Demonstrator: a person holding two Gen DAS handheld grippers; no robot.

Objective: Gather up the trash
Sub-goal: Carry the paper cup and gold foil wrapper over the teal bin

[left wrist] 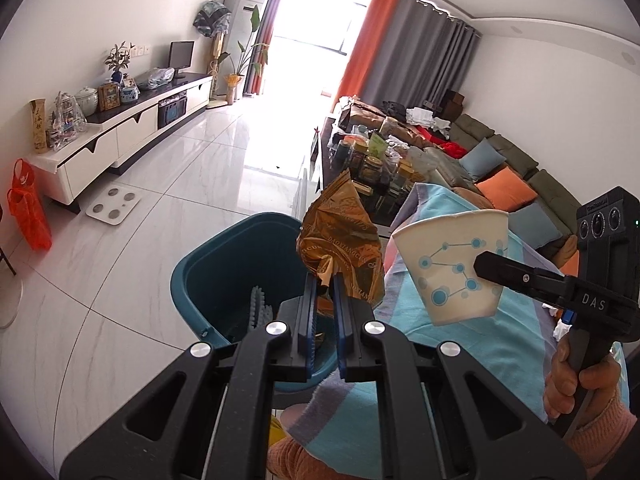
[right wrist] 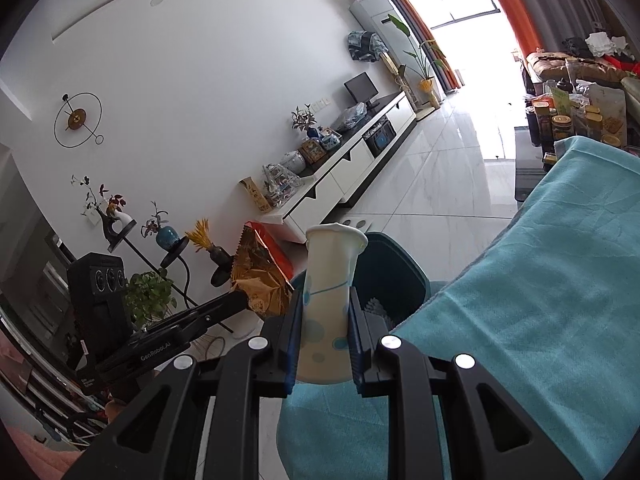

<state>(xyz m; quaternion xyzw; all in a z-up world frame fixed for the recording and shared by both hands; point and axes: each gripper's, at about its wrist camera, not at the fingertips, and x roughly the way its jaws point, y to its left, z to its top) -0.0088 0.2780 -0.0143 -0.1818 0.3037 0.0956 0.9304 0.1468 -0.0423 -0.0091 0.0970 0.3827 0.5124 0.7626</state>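
teal bin (left wrist: 192, 280), white tiled floor (left wrist: 140, 248)

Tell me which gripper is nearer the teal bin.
Left. The left gripper, clamping the gold wrapper, hangs at the teal bin rim; the right gripper, squeezing the paper cup, sits farther over the blue cloth.
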